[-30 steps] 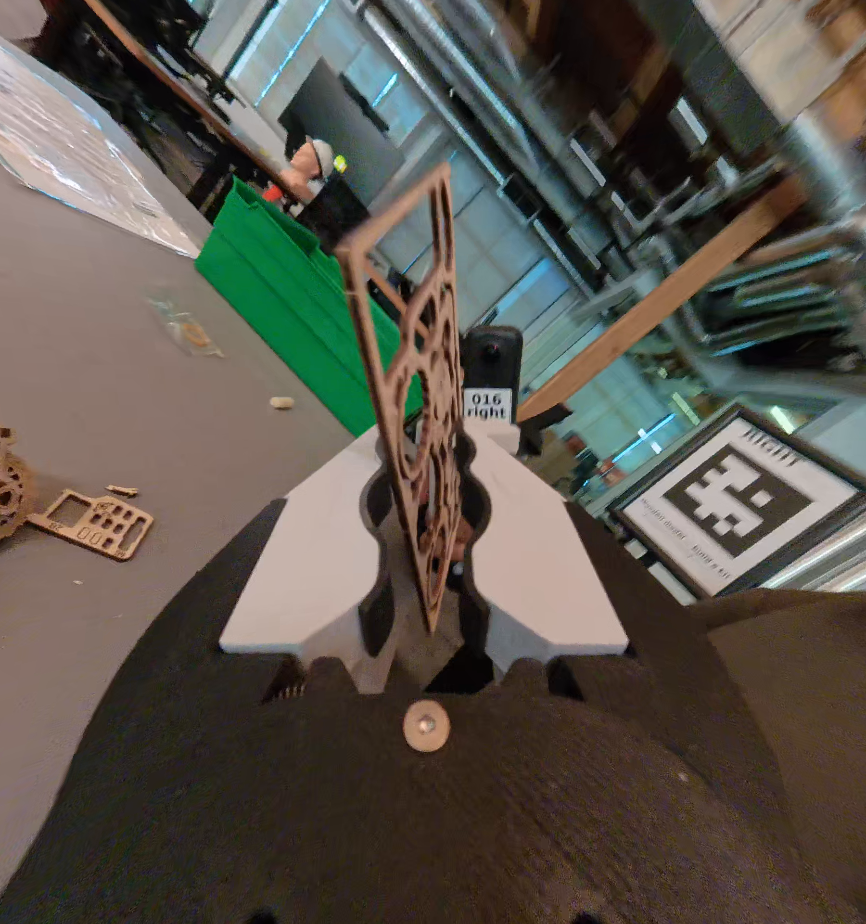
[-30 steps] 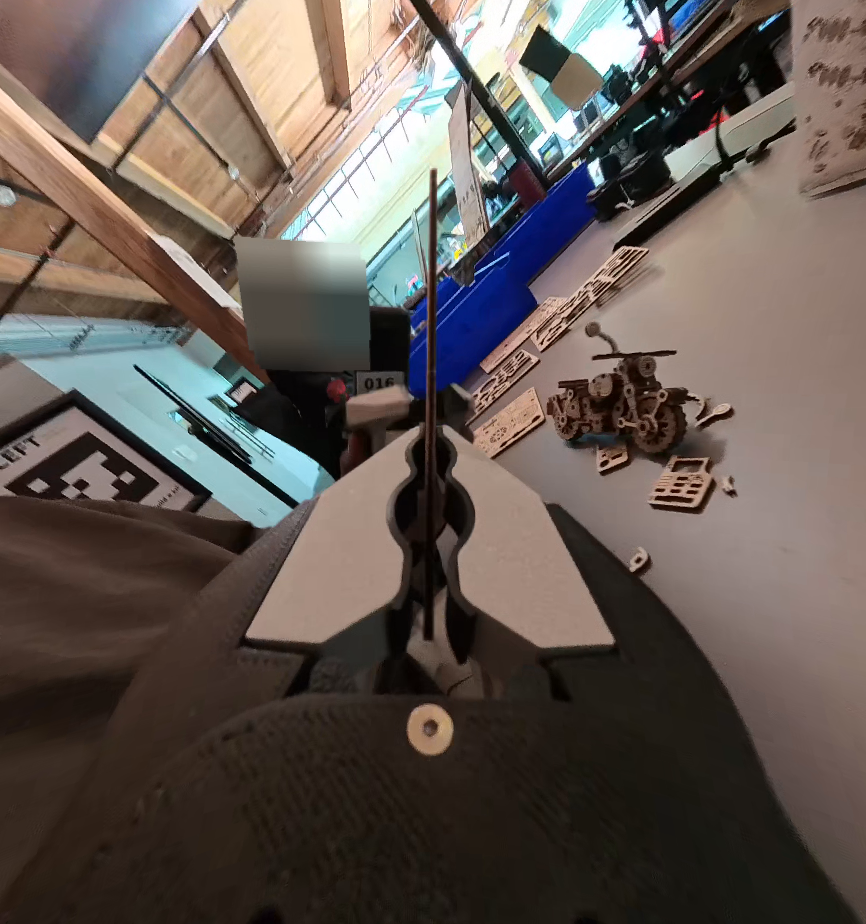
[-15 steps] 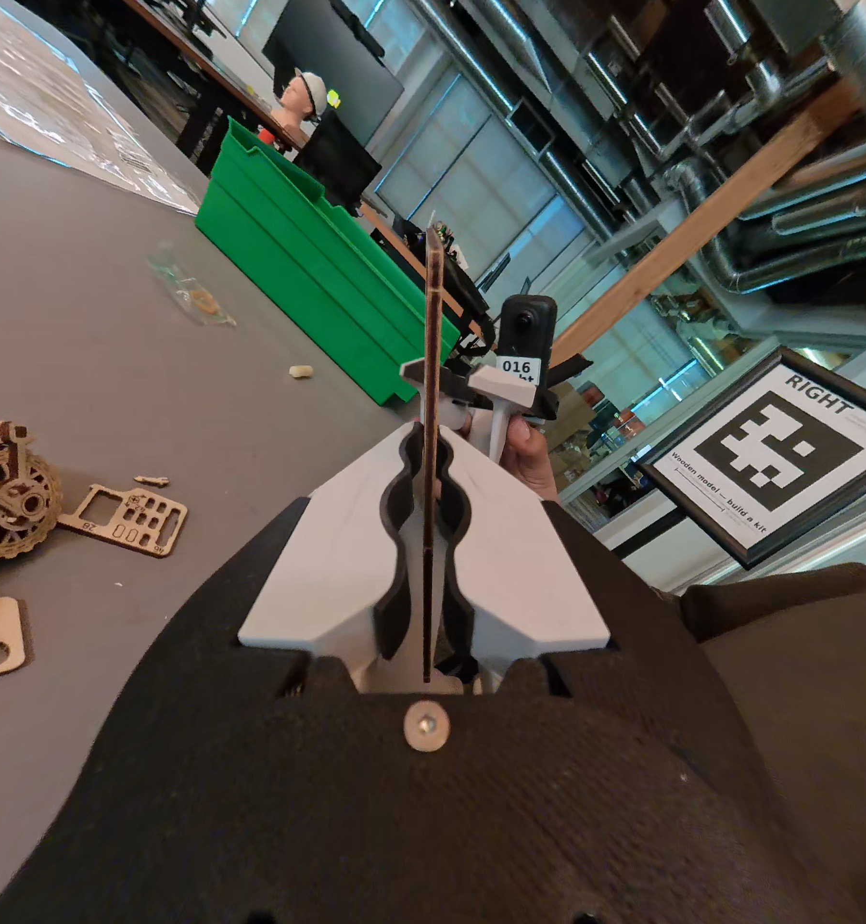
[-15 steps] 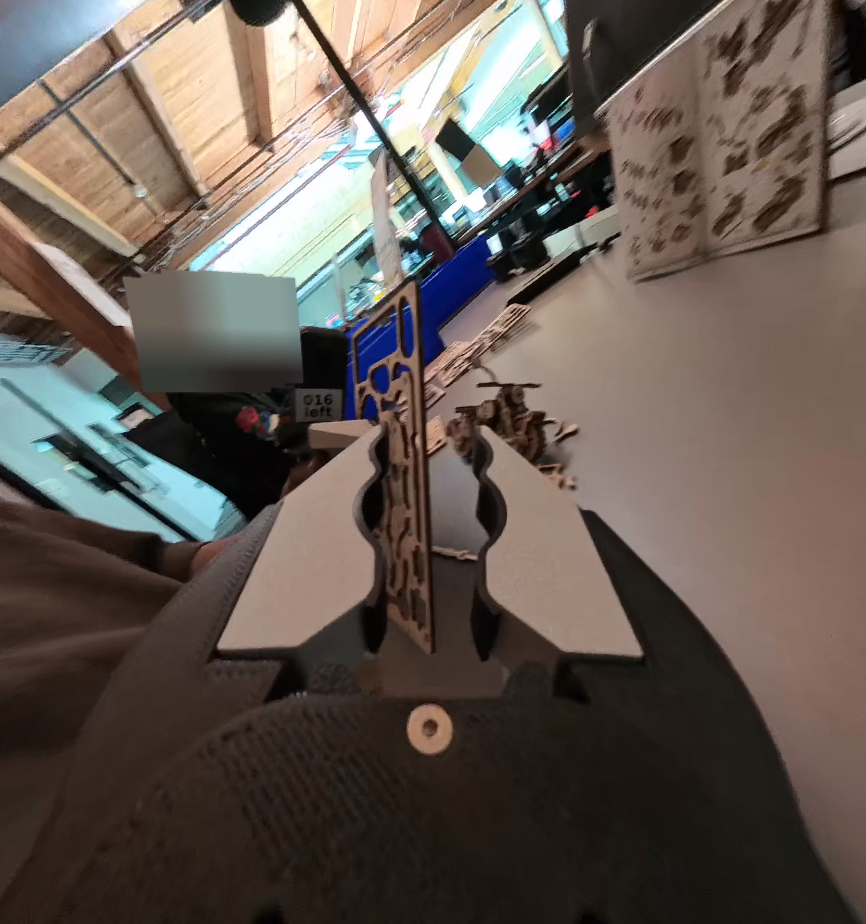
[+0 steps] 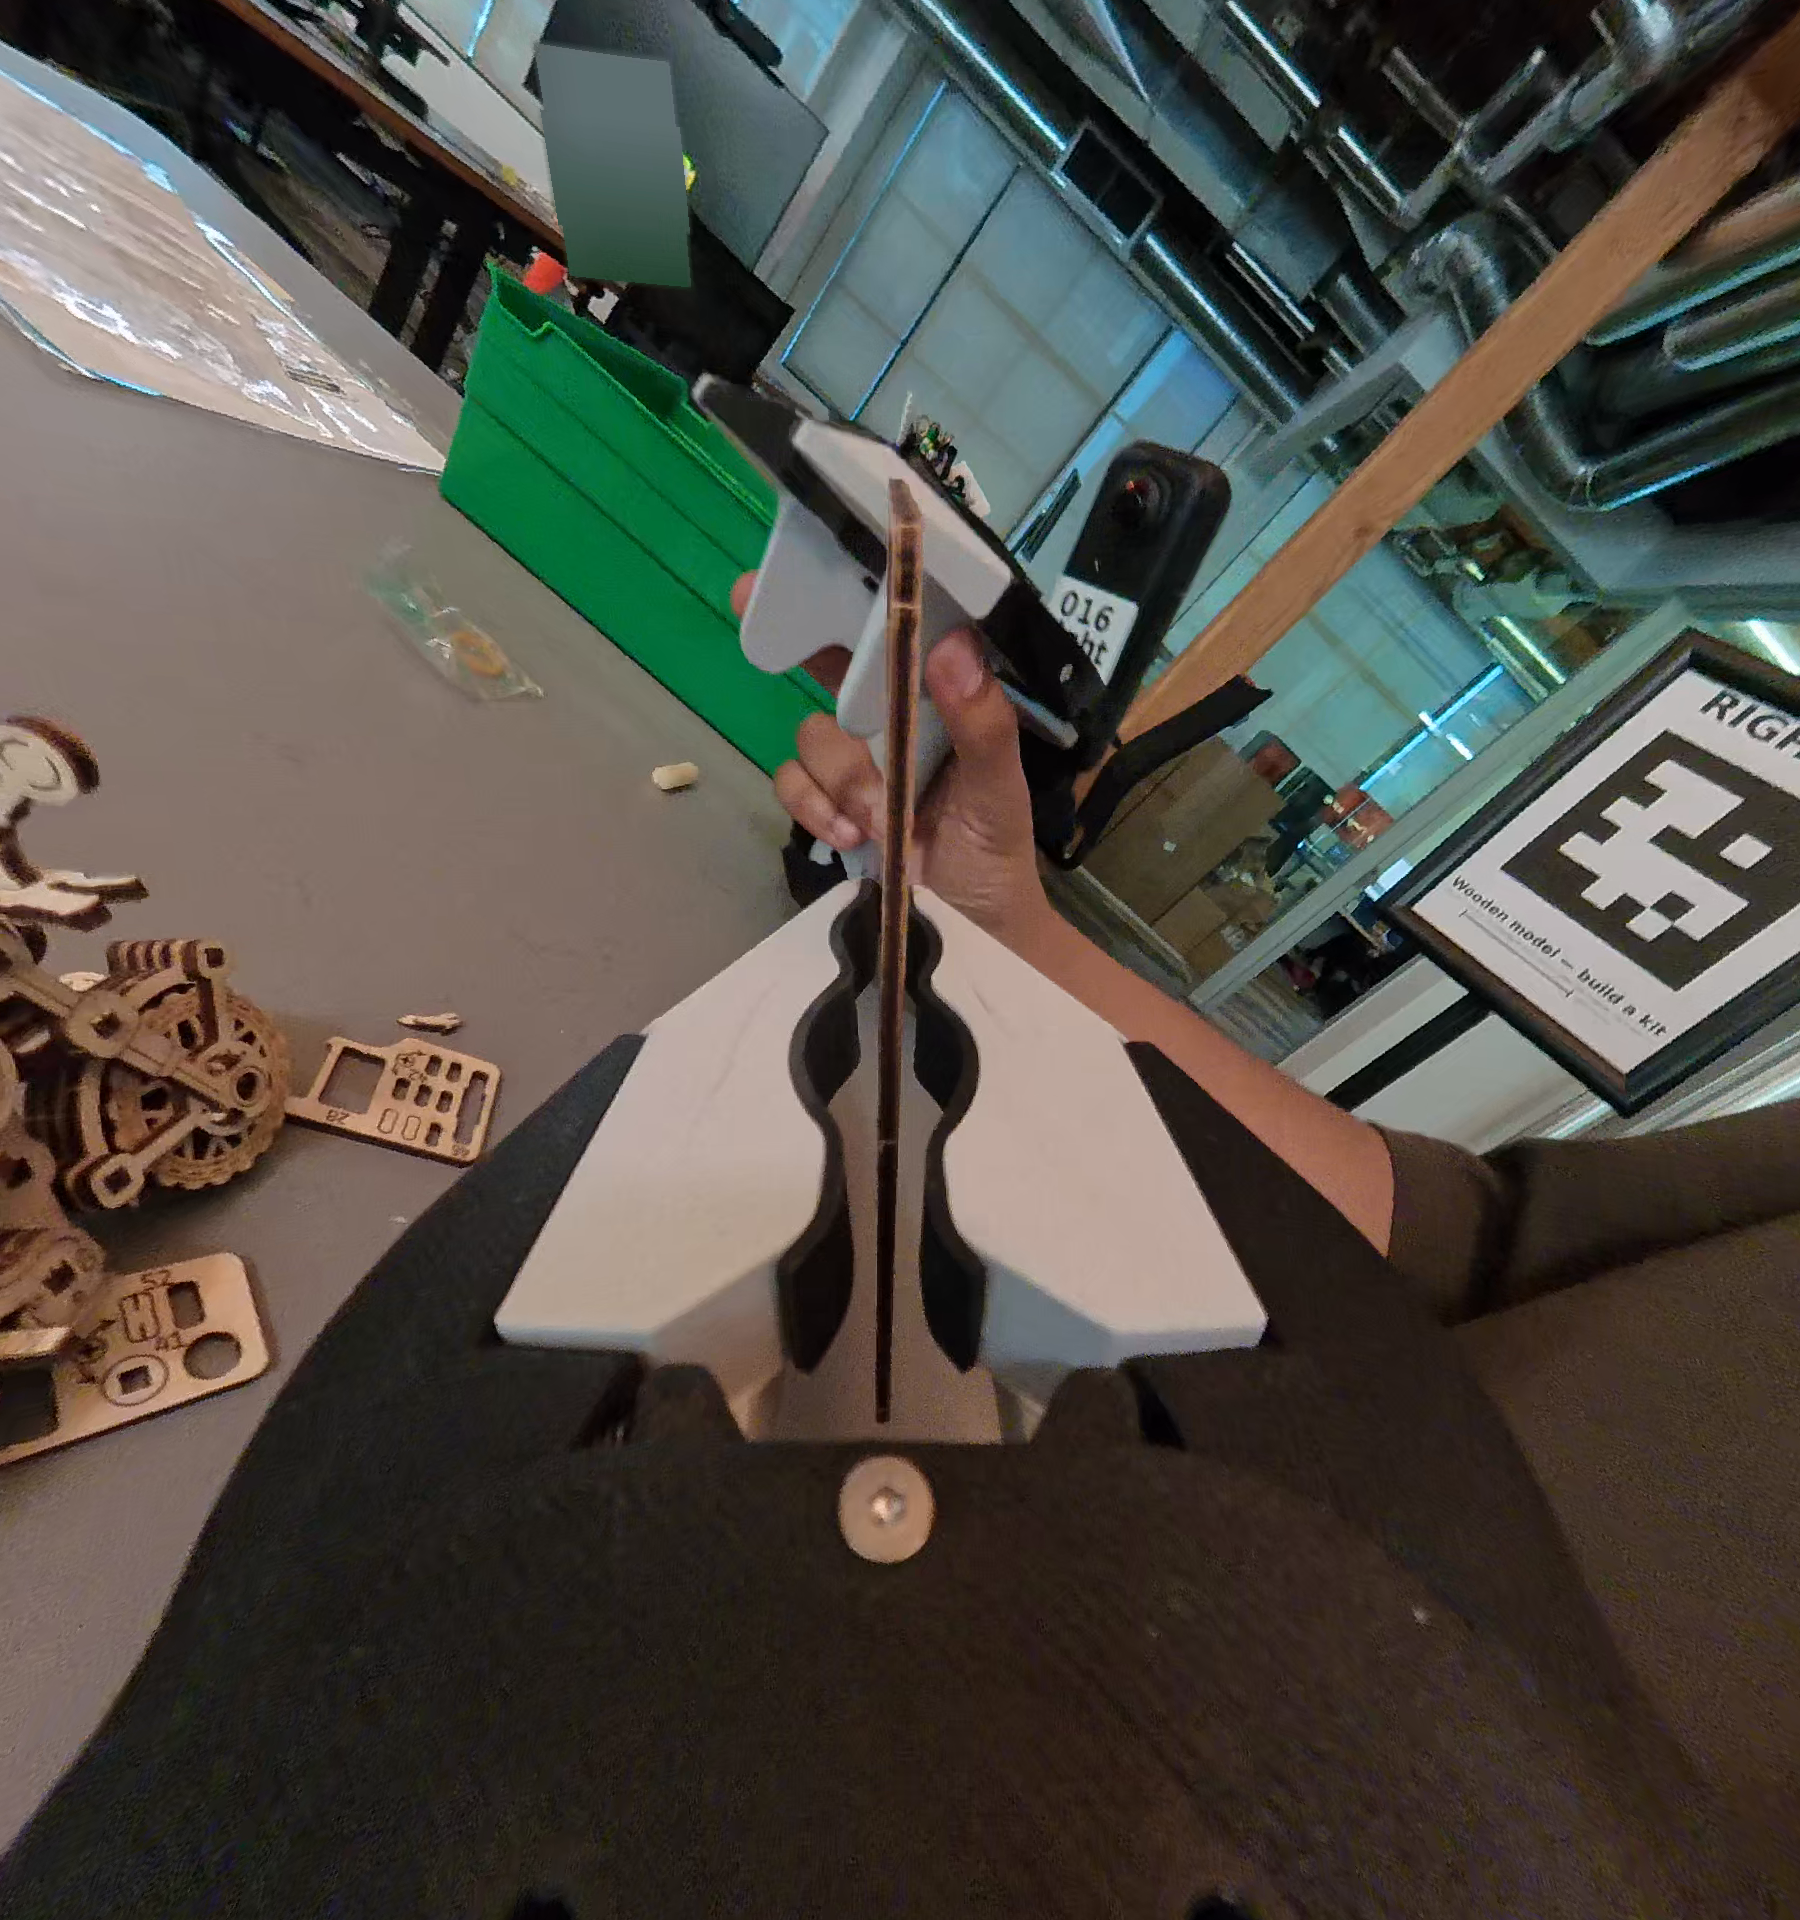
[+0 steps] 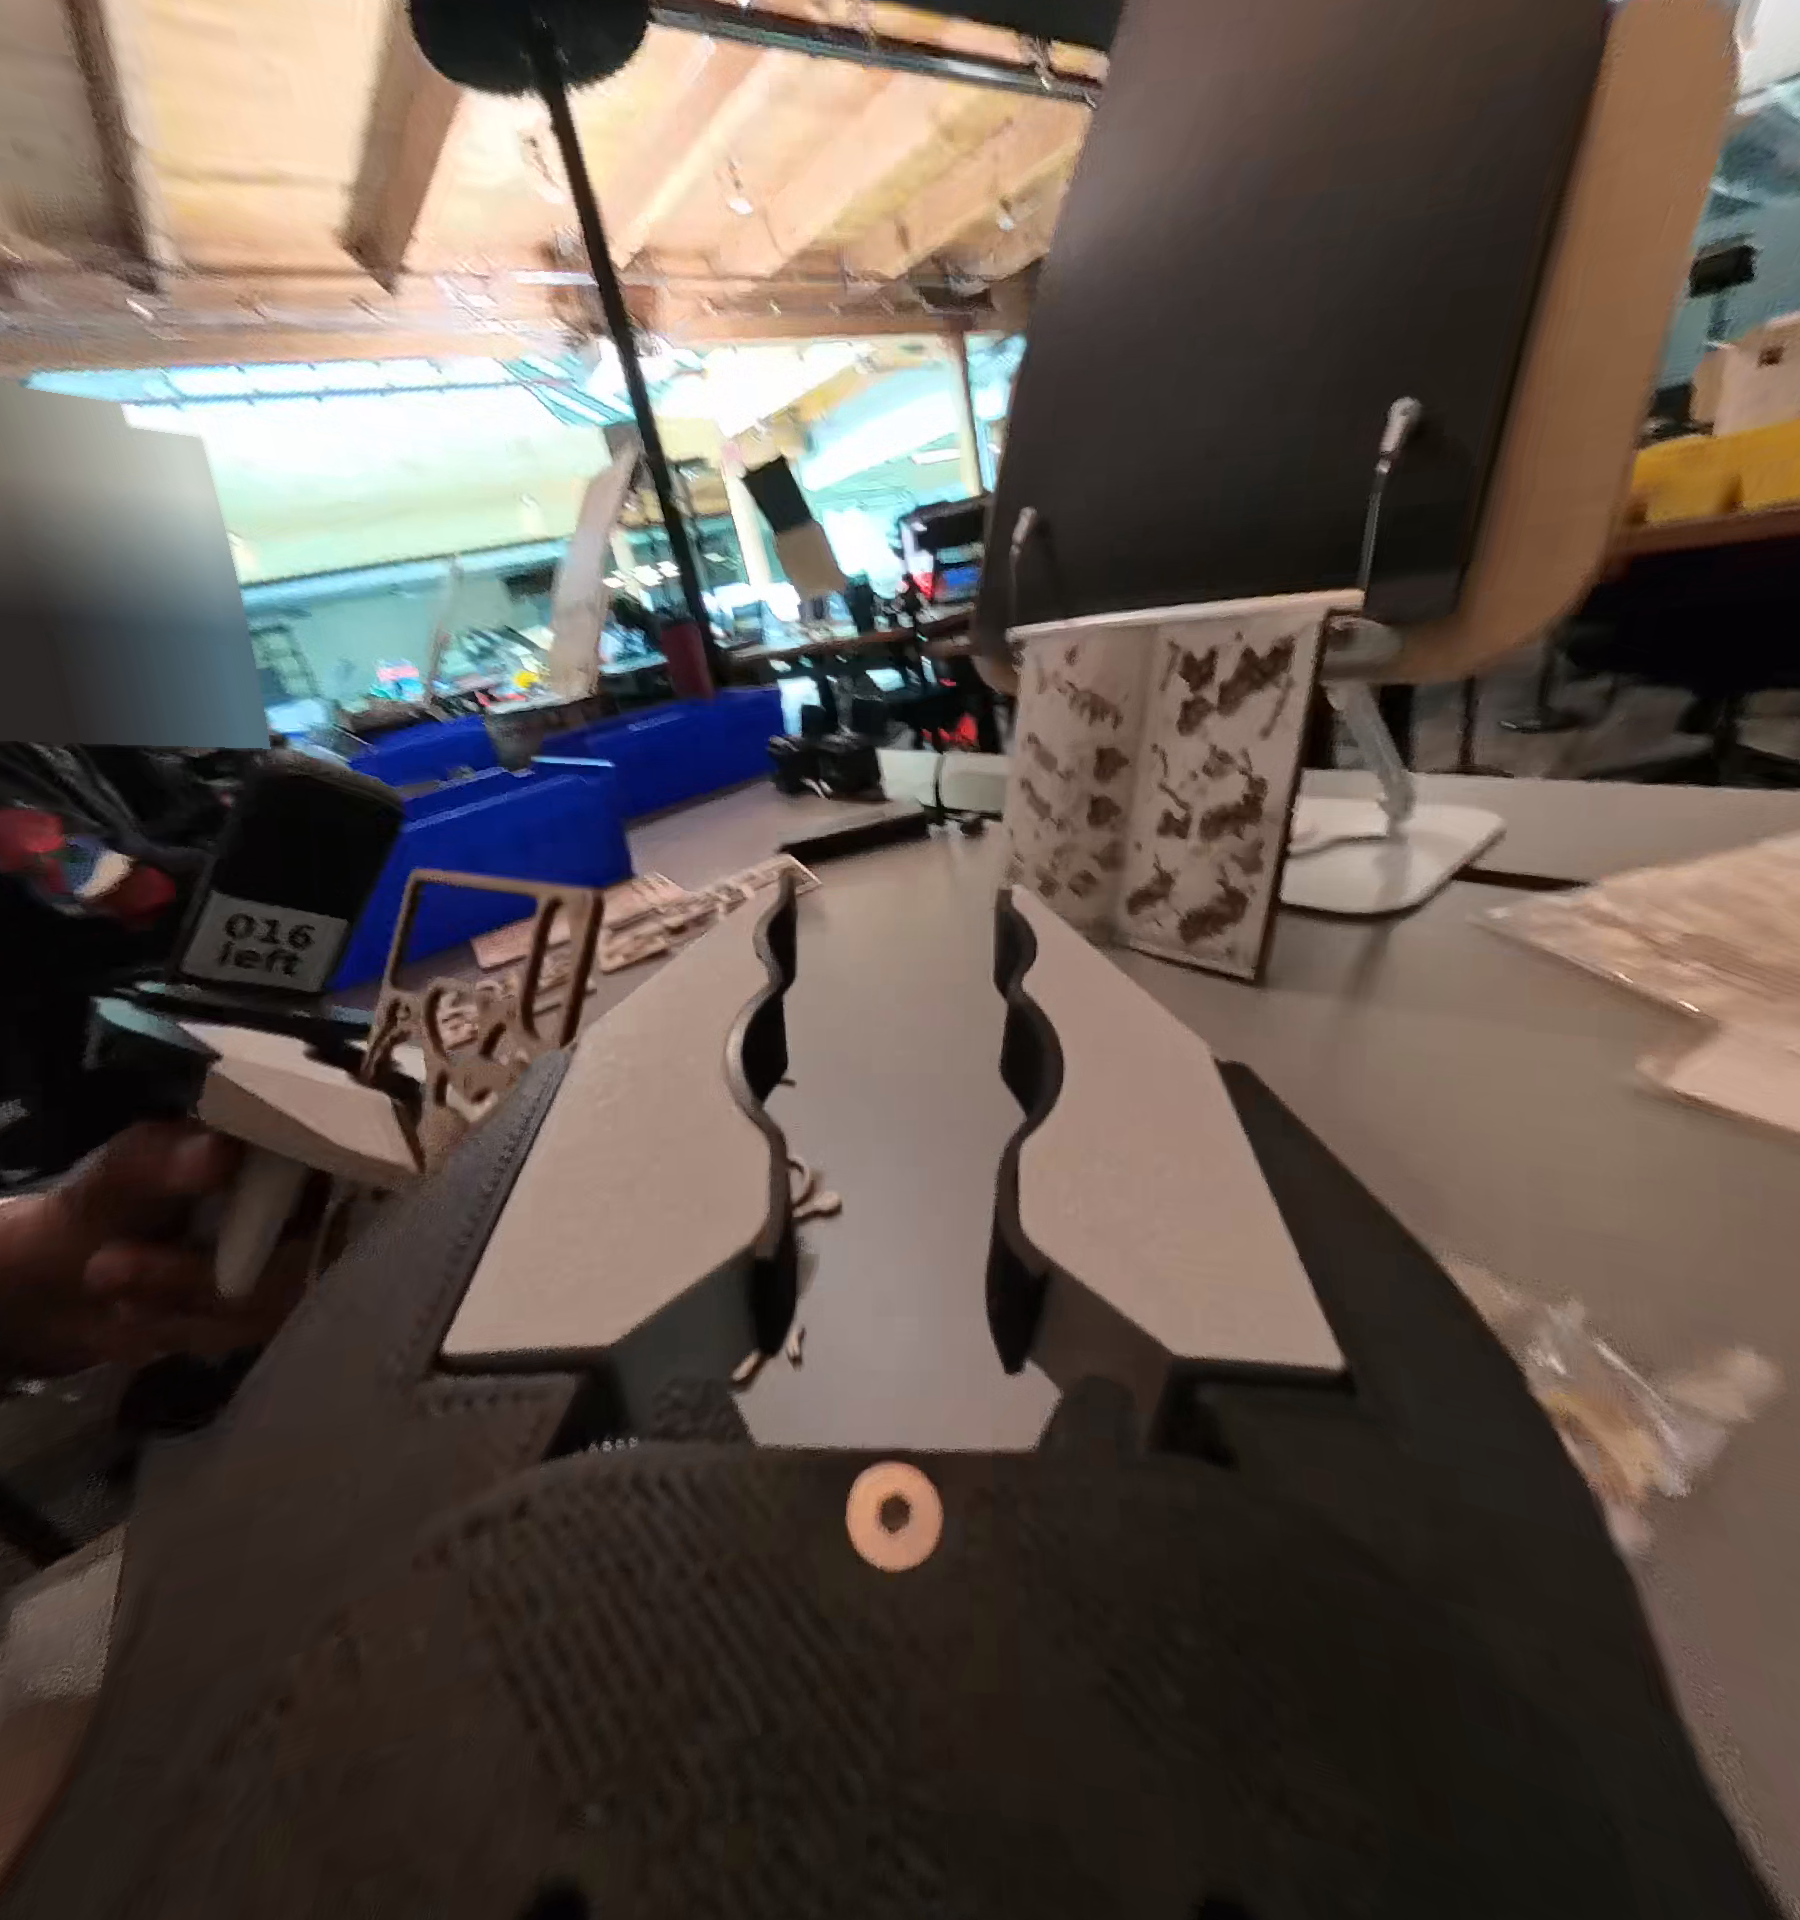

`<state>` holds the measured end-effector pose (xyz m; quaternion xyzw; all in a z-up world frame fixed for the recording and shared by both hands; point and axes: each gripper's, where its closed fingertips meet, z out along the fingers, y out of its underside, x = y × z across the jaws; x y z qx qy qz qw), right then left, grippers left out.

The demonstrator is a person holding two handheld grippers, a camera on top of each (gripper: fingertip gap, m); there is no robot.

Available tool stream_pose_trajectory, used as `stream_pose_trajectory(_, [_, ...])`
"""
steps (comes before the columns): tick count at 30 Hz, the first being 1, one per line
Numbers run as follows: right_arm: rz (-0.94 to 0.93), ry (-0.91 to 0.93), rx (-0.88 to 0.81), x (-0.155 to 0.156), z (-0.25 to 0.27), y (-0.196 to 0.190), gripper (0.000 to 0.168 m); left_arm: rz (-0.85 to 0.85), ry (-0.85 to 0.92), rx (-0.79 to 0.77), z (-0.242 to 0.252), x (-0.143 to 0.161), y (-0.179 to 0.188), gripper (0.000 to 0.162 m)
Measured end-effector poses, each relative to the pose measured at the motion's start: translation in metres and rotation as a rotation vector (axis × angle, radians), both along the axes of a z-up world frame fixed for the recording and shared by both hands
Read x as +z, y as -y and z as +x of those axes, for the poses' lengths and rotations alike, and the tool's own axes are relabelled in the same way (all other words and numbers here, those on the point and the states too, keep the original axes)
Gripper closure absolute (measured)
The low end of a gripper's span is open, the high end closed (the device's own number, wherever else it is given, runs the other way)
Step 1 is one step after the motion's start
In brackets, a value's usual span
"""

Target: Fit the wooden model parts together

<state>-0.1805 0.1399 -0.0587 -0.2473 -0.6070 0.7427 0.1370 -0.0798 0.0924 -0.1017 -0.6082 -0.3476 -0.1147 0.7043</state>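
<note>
Left claw (image 5: 894, 940) clamps the thin laser-cut plywood sheet (image 5: 898, 935) edge-on; right claw (image 6: 896, 935) is spread, empty. Hold the sheet steady.

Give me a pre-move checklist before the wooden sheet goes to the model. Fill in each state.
1. Left tool shut on the wooden sheet: ok.
2. Sheet seated straight between the fingers, edge-on to the camera: ok.
3. Right tool open and empty, free to help: ok.
4. Right tool clear of the sheet, off to one side: ok.
5. Wooden motorcycle model standing on the grey table within view: ok.
6. Which part of the sheet fits next, and where: cannot tell.
</note>
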Motion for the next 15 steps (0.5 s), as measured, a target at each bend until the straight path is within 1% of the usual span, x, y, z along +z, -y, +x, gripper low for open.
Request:
stream_pose_trajectory(1, [0.001, -0.006, 0.02, 0.001, -0.003, 0.005, 0.131, -0.008, -0.007, 0.0, 0.0, 0.0, 0.001, 0.162])
stream_pose_trajectory(3, [0.087, -0.024, 0.014, -0.006, -0.009, 0.009, 0.133, -0.018, -0.021, -0.003, -0.001, 0.0, 0.004, 0.162])
stream_pose_trajectory(5, [0.145, -0.025, 0.032, -0.012, -0.004, 0.012, 0.133, -0.021, -0.023, -0.003, -0.003, 0.0, 0.005, 0.162])
stream_pose_trajectory(7, [0.161, -0.017, 0.057, -0.012, 0.005, 0.014, 0.133, -0.024, -0.013, -0.002, -0.005, -0.001, 0.006, 0.162])
stream_pose_trajectory(9, [0.149, -0.008, 0.06, -0.012, 0.01, 0.013, 0.135, -0.034, -0.01, 0.0, -0.007, -0.003, 0.006, 0.162])
stream_pose_trajectory(11, [0.093, 0.023, 0.078, -0.01, 0.011, 0.014, 0.136, -0.04, -0.002, 0.0, -0.008, -0.005, 0.006, 0.162])
stream_pose_trajectory(15, [-0.001, 0.151, 0.148, -0.013, 0.008, 0.018, 0.131, 0.008, 0.02, 0.007, -0.009, -0.001, 0.011, 0.162])
